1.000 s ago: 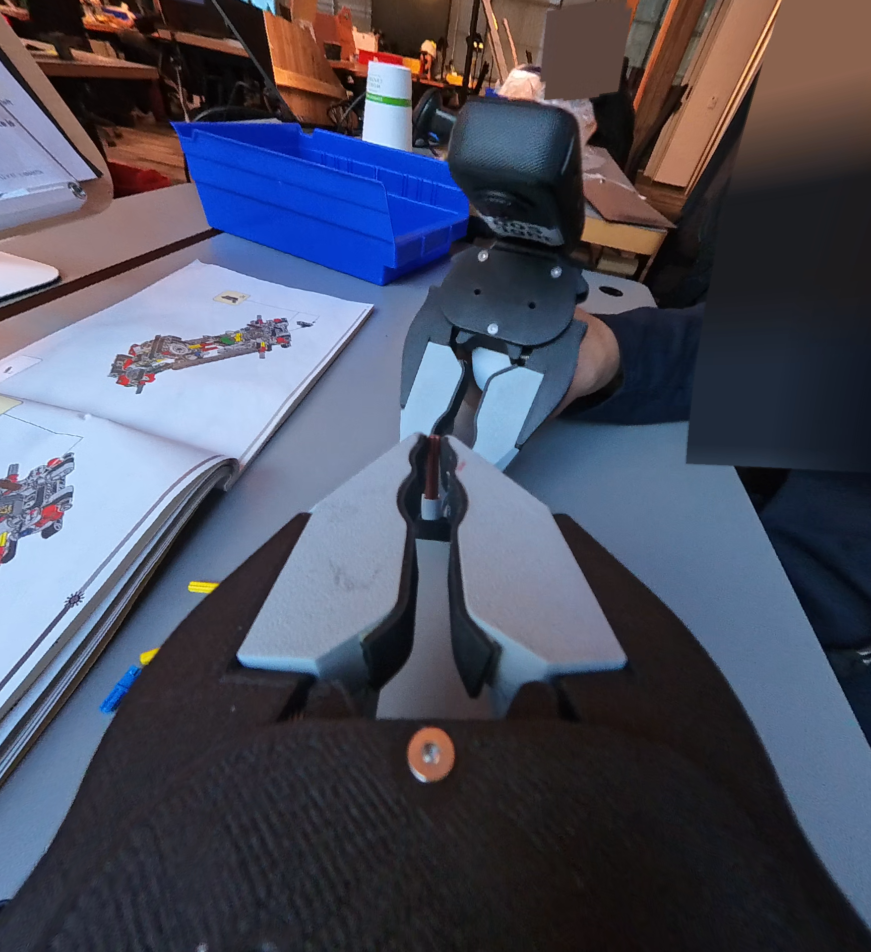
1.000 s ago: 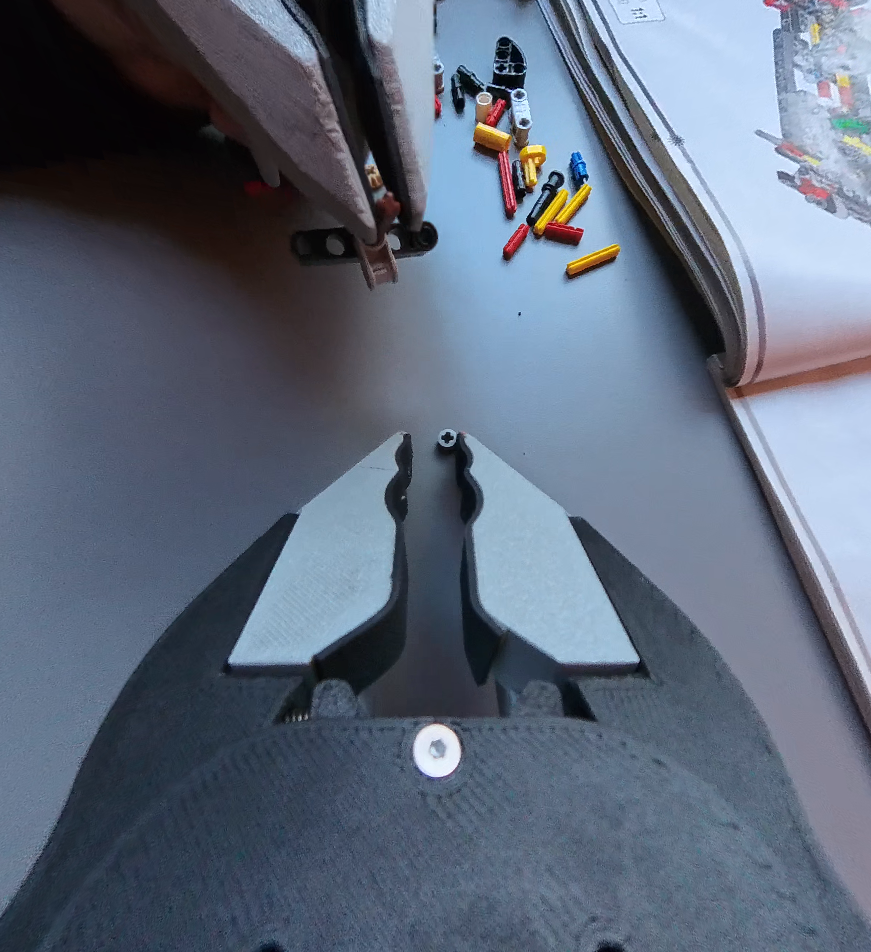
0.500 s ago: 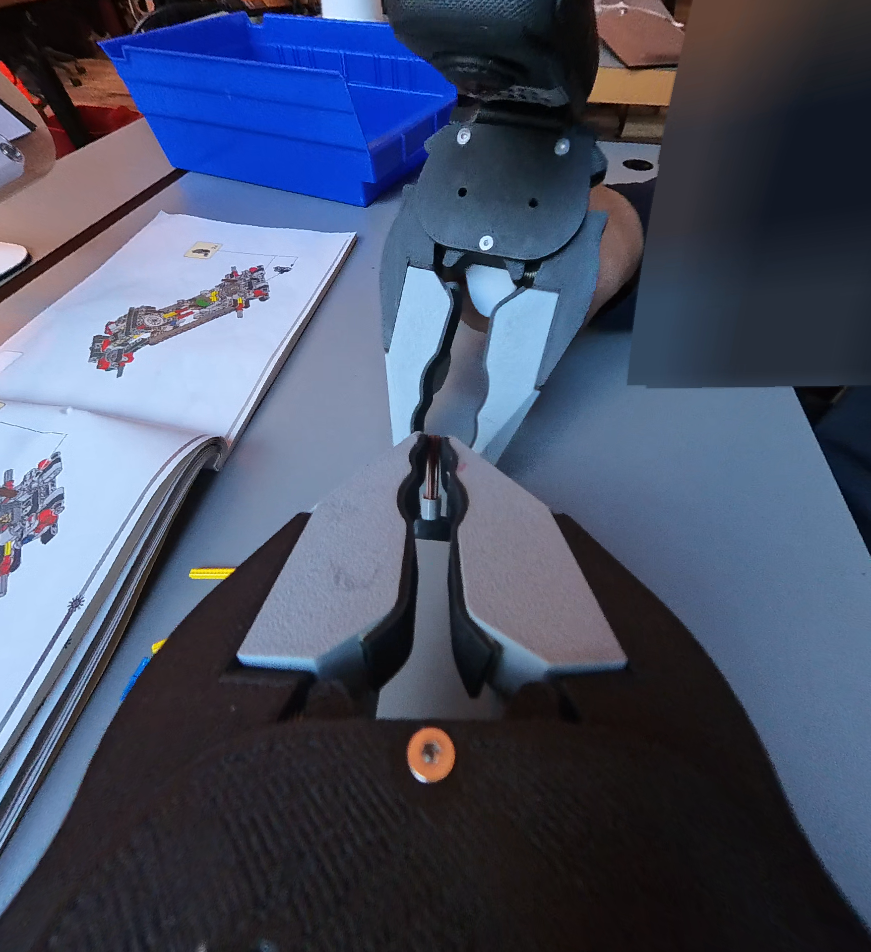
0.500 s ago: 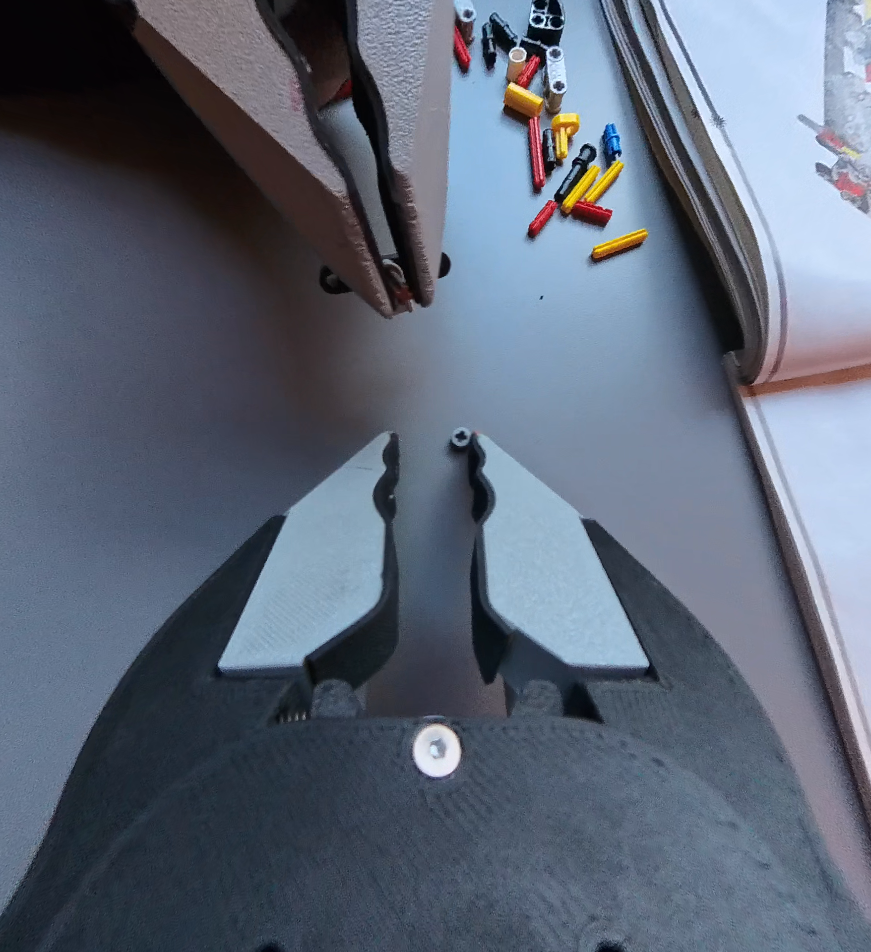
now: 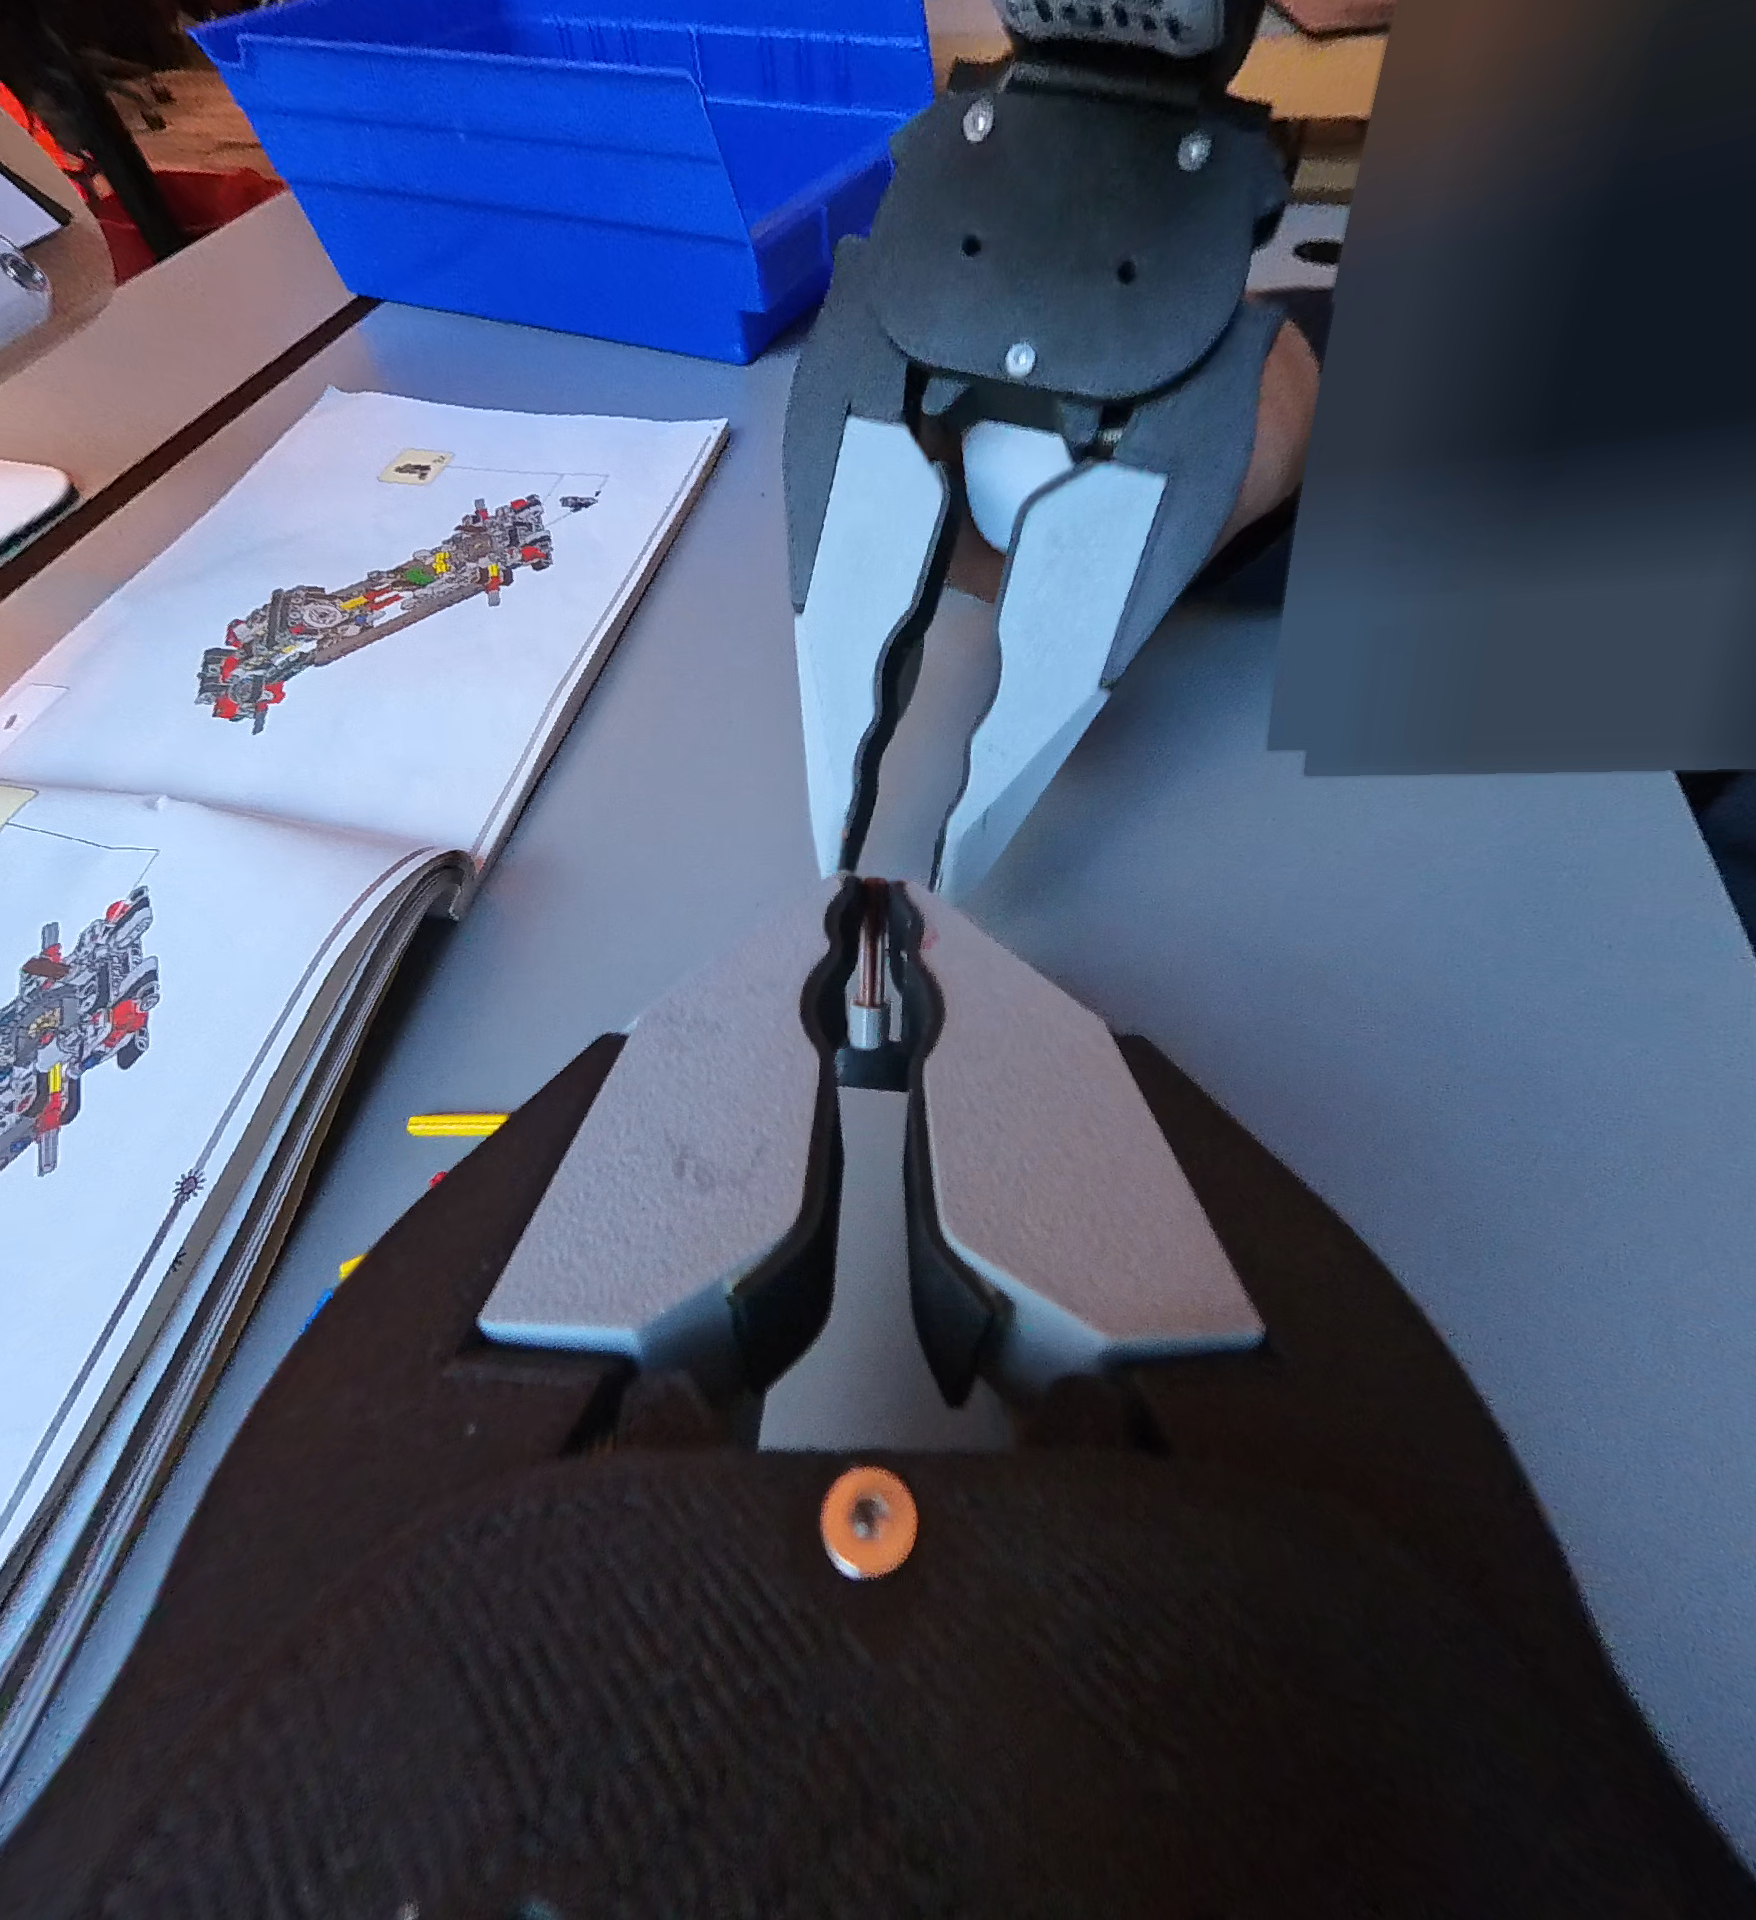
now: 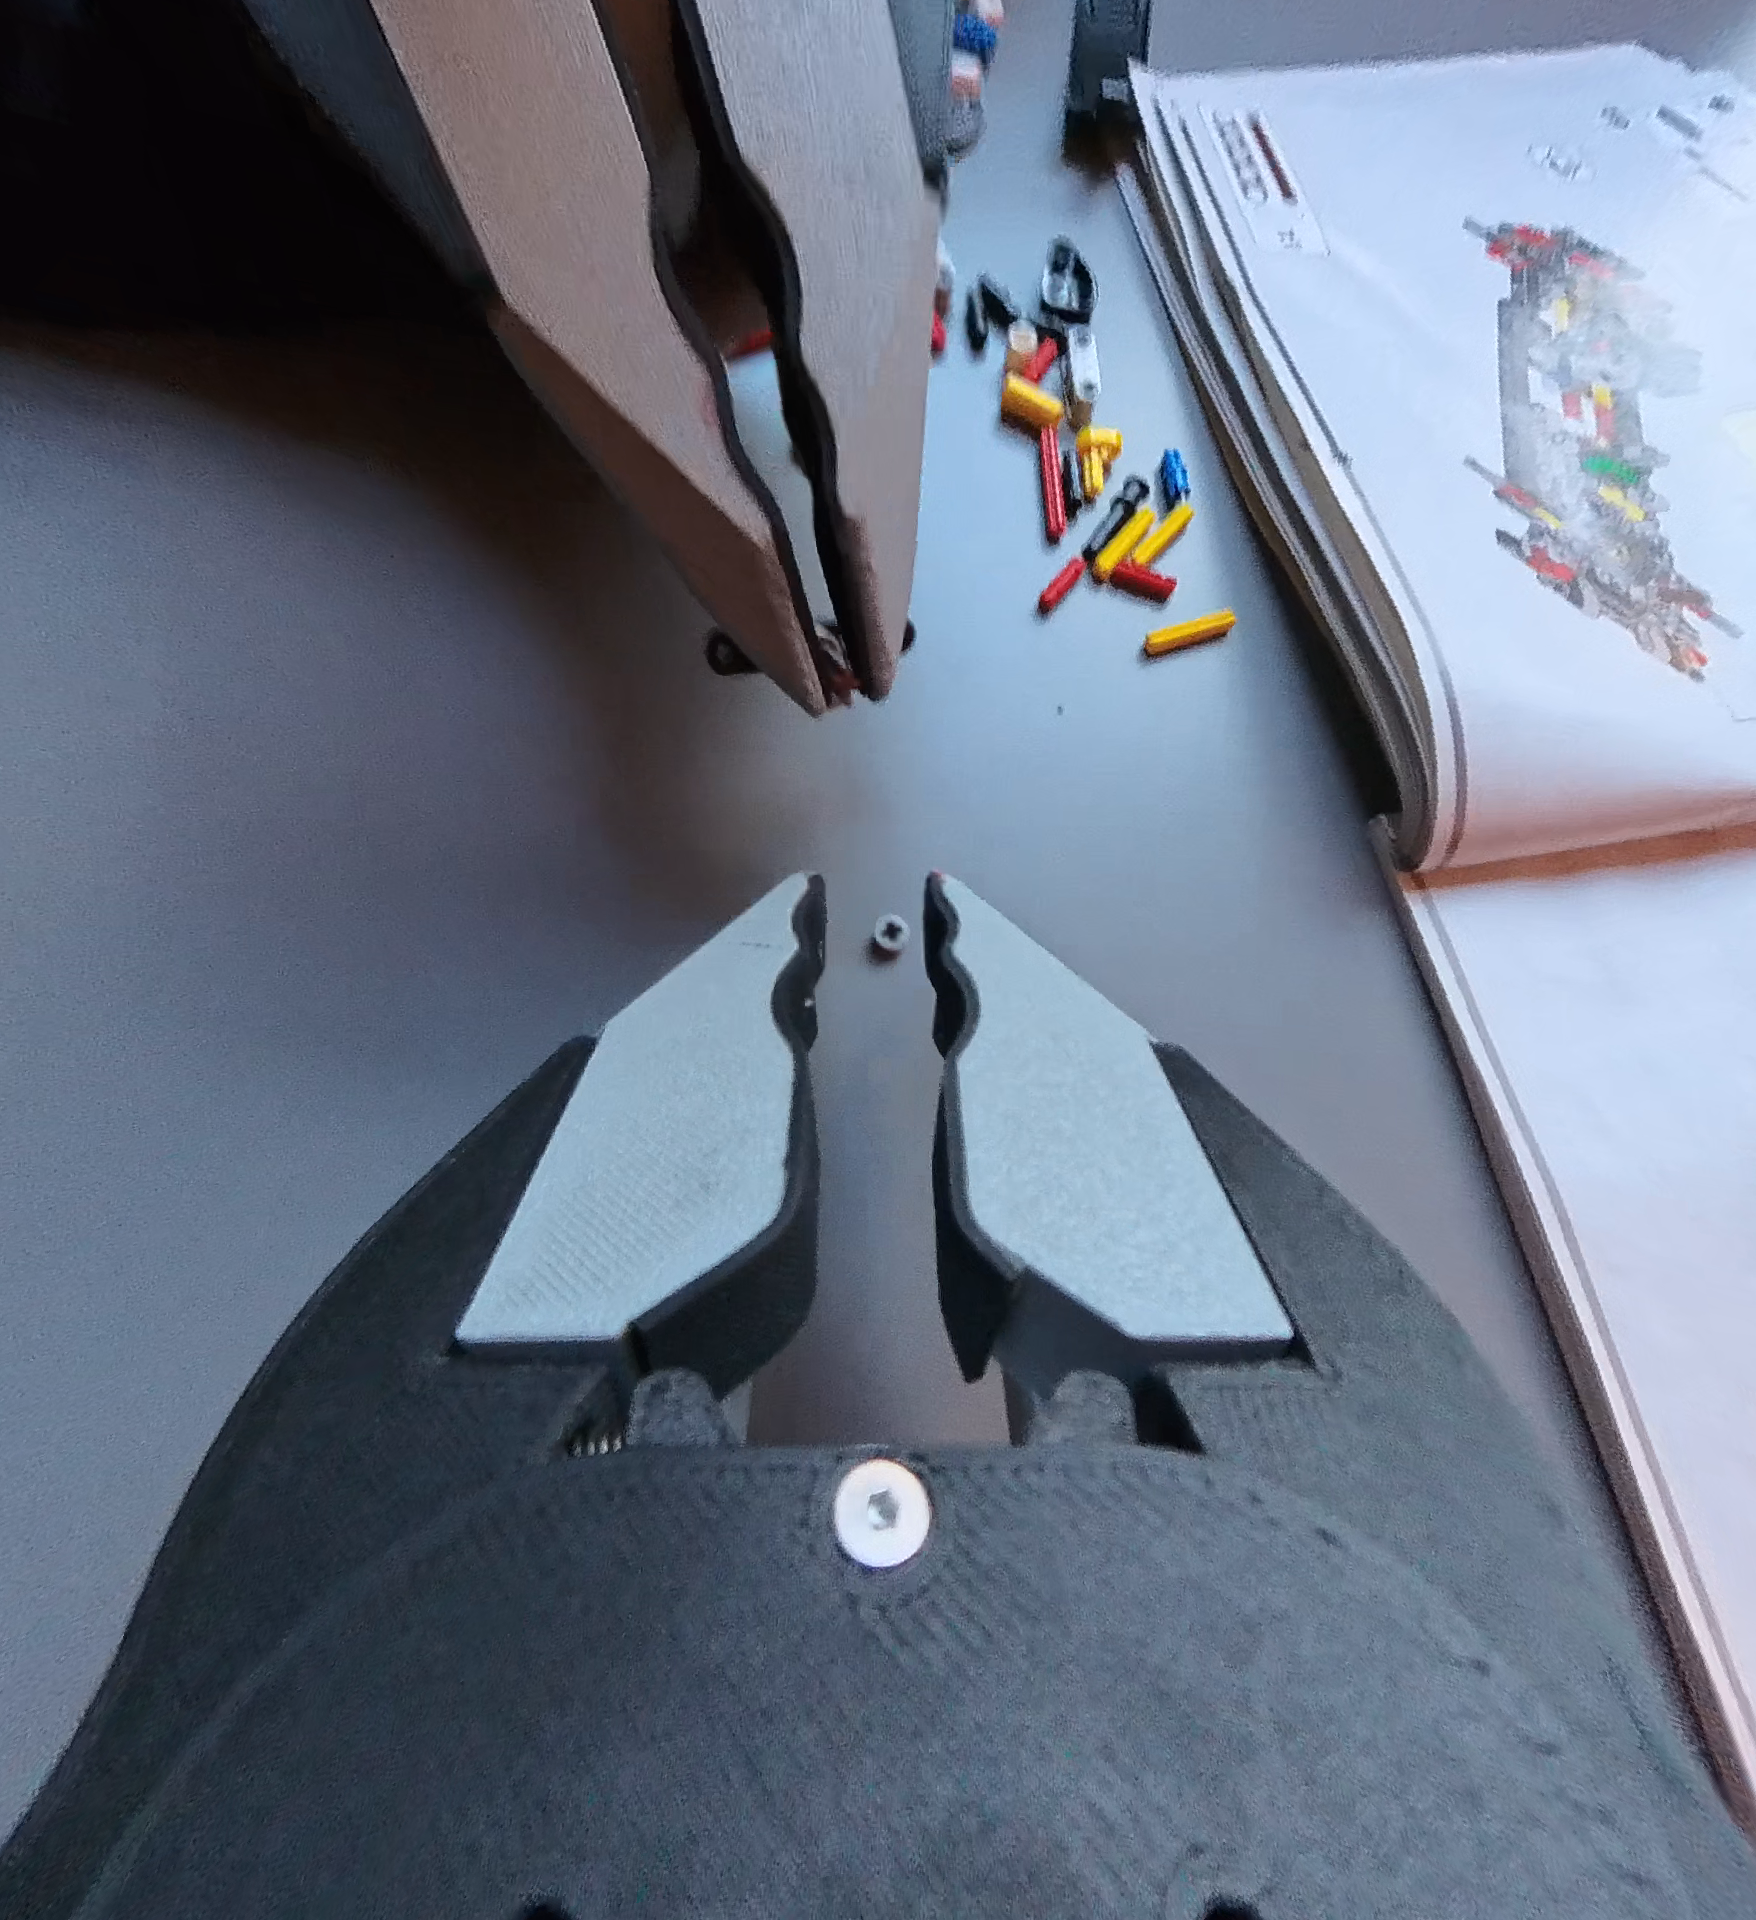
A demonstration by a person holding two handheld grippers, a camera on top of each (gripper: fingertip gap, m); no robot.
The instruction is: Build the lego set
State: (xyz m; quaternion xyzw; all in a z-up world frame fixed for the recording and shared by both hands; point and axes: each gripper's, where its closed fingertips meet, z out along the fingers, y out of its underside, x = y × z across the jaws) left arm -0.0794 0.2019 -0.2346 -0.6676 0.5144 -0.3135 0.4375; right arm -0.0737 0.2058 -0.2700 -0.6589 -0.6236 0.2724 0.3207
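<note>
Your open instruction booklet (image 5: 230, 935) lies on the grey table (image 5: 1373, 1039) along the side of both tools, with a blue bin (image 5: 562, 156) beyond it. A scatter of small red, yellow, black and blue building pieces (image 6: 1102, 488) sits between the booklet and your left gripper (image 5: 876, 904); the left wrist view catches only a yellow rod or two at the edge of its own housing. That left gripper is clamped on a thin brown axle (image 5: 872, 951) with a grey bush (image 5: 866, 1023) on its near end, the axle's long axis running along the fingers and pointing toward your right gripper (image 6: 874, 904). From the right wrist view a black beam end (image 6: 726, 655) peeks out beside the left tips. Your right gripper's fingers stand apart, and a small grey bush (image 6: 890, 935) sits between them, its cross hole facing the camera; neither pad touches it.
</note>
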